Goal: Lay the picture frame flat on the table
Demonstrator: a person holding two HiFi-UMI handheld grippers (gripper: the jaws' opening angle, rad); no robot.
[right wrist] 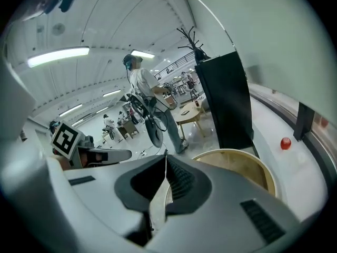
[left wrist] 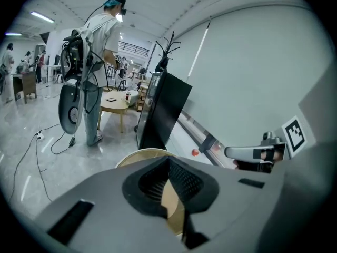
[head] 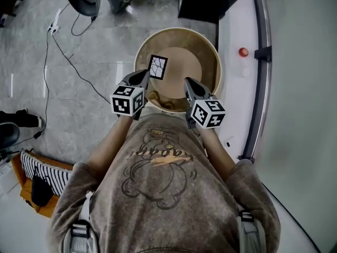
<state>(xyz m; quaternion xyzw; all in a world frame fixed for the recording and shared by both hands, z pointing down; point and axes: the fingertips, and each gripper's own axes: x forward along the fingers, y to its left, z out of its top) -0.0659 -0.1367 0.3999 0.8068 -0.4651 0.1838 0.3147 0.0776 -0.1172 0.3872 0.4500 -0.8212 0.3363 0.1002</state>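
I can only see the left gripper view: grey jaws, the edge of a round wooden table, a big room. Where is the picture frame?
Observer: In the head view the picture frame sits over the round table, right at the tip of the left gripper.
Visitor: Is it lying flat yet?
Observer: I cannot tell from above; it shows its whole face, white with dark cracked lines in a black border.
Visitor: And the other gripper's jaws?
Observer: The right gripper view shows the right gripper with jaws together and nothing between them.
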